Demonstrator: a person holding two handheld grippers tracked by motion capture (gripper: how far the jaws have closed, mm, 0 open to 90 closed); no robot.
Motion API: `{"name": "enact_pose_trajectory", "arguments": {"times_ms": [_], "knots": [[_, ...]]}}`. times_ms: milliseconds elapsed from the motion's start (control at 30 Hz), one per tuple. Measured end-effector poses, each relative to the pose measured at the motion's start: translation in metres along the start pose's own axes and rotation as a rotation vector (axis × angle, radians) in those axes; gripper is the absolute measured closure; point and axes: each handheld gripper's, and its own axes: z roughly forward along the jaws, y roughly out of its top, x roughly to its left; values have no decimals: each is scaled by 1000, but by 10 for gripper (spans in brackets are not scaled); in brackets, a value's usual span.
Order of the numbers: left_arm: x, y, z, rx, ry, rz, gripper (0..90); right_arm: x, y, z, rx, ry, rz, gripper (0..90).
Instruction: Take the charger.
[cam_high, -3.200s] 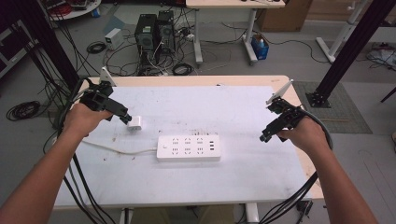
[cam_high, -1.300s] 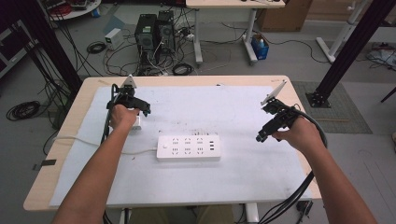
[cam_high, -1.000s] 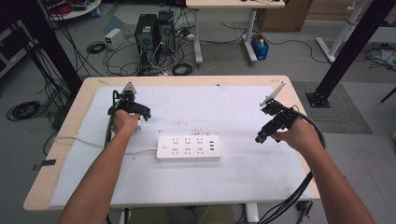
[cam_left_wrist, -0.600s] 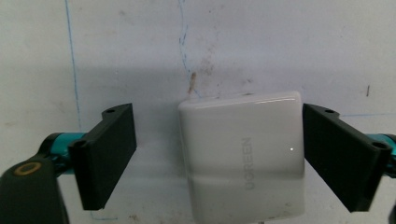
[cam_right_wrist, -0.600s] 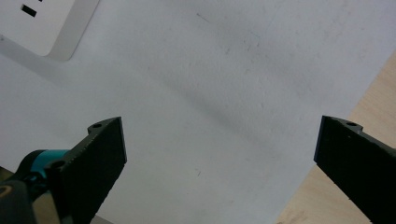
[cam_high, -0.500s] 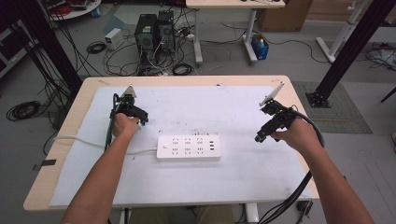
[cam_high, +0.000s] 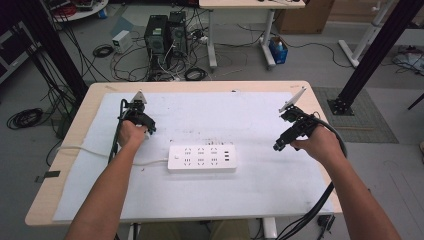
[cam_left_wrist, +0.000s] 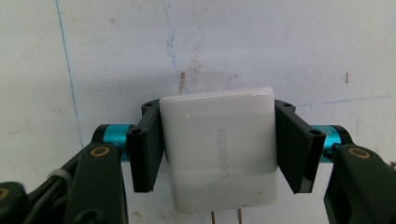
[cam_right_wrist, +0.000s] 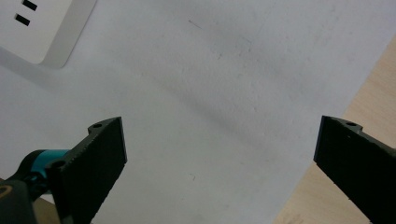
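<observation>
A white UGREEN charger (cam_left_wrist: 219, 149) lies flat on the white mat, its two metal prongs toward the camera in the left gripper view. My left gripper (cam_left_wrist: 218, 112) has just been closing, and its black pads now press the charger's two sides. From above, that left gripper (cam_high: 142, 125) points down at the mat, left of a white power strip (cam_high: 201, 158). Right of the strip, my right gripper (cam_high: 278, 146) hovers over the mat. In its own view the right gripper (cam_right_wrist: 219, 140) stands open with nothing between its jaws, and a corner of the power strip (cam_right_wrist: 42, 28) shows at upper left.
The strip's white cord (cam_high: 80, 149) runs left off the table. The white mat (cam_high: 225, 112) covers most of the wooden table (cam_high: 320, 107), whose bare edge lies close to the right gripper. Computers and tangled cables (cam_high: 165, 40) sit on the floor beyond.
The left hand came in from the table's left side and settled over the charger, then held still. The right hand has stayed in place.
</observation>
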Motion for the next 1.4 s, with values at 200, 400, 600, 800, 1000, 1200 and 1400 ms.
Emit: {"name": "enact_pose_trajectory", "arguments": {"times_ms": [200, 400, 600, 800, 1000, 1200, 1400], "knots": [[2, -1, -4, -19, -26, 44, 424, -1, -1, 0, 1, -4, -4, 19], [3, -2, -16, -42, -54, 88, 425, 0, -1, 0, 1, -5, -4, 20], [6, -4, -37, -82, -101, 156, 425, 2, -1, -1, -8, -4, -10, 20], [6, -6, -62, -115, -143, 265, 426, 5, -1, -2, -5, -6, -13, 21], [-2, -11, -85, -142, -179, 419, 425, 9, -2, -4, 0, -19, -19, 21], [-14, -21, -103, -154, -232, 596, 426, 13, -4, -7, -8, -19, -22, 21], [-20, -34, -122, -198, -258, 717, 426, 15, -7, -12, -22, -16, -1, 21]]}}
